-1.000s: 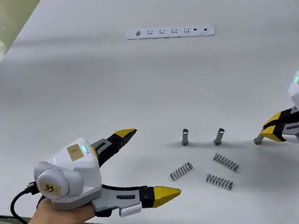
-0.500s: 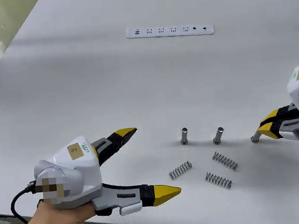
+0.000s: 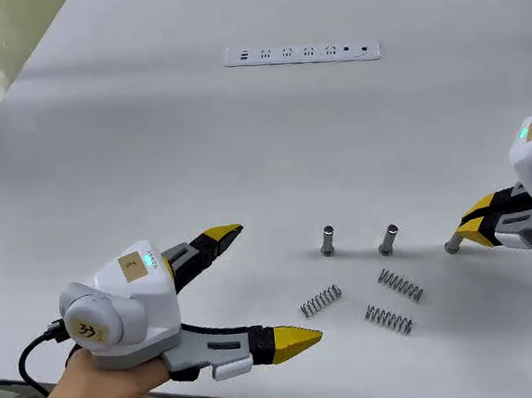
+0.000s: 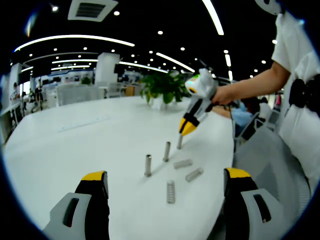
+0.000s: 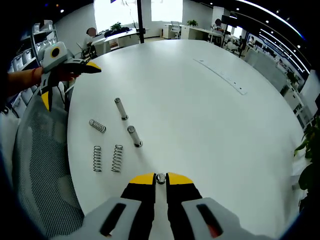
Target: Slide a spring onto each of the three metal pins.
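Two metal pins (image 3: 327,240) (image 3: 388,239) stand upright on the white table (image 3: 150,153). Three springs (image 3: 321,300) (image 3: 400,285) (image 3: 389,319) lie loose just in front of them. My right gripper (image 3: 471,229) is at the right edge, shut on the third pin (image 3: 453,243), which tilts with its lower end at the table. In the right gripper view that pin (image 5: 160,178) sits between the closed yellow tips. My left gripper (image 3: 260,288) is held open at the near left, apart from the springs, with nothing in it. The left gripper view looks toward a pin (image 4: 148,165) and a spring (image 4: 170,191).
A white power strip (image 3: 303,54) lies flat at the far side of the table. The table's near edge runs just below my left gripper. A person's hand and cable are behind the left gripper. Chairs and office desks stand beyond the table.
My right gripper has edged slightly up and left with the pin in it. The left gripper, the two standing pins and the springs have stayed put.
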A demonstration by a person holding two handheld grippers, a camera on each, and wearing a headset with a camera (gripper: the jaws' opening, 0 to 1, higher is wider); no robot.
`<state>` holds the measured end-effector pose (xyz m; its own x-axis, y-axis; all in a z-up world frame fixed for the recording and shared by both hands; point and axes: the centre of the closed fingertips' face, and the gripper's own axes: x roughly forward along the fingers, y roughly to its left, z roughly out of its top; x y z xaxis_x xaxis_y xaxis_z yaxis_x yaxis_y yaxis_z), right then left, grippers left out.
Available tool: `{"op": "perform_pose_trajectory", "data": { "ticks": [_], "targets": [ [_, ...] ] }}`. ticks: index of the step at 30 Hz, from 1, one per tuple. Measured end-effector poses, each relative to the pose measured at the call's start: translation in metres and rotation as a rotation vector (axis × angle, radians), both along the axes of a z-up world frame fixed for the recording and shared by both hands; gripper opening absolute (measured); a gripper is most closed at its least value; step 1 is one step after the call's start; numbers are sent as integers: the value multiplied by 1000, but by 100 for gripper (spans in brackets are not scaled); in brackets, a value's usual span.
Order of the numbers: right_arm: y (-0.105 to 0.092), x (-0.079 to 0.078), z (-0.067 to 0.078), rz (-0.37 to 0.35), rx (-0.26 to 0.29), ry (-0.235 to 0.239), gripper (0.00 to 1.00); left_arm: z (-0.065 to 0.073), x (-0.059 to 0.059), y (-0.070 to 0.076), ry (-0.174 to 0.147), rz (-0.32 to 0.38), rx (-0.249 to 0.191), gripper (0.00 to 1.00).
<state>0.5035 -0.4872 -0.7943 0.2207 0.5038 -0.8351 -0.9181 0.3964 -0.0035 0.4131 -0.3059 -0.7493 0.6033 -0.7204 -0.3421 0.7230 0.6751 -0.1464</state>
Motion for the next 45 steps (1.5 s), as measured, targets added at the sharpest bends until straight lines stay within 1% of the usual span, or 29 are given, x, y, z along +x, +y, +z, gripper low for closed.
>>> {"op": "perform_pose_trajectory", "data": {
  "ticks": [11,15,26,36,43,45],
  "targets": [
    [1,1,0,7,4,-4,9,0,0,0,0,3,-4,97],
    [-1,3,-3,12,0,-3,10,0,0,0,0,4,-3,97],
    [0,1,0,13,4,-13,11,1,1,-2,-2,-3,0,97],
    [2,1,8,10,21,-31,15,3,0,-3,-4,-11,6,97],
    [1,3,19,3,49,-74,22,5,0,-3,-7,-19,14,97],
    [-1,3,22,-4,59,-80,23,6,0,-4,-9,-22,17,97]
  ]
}}
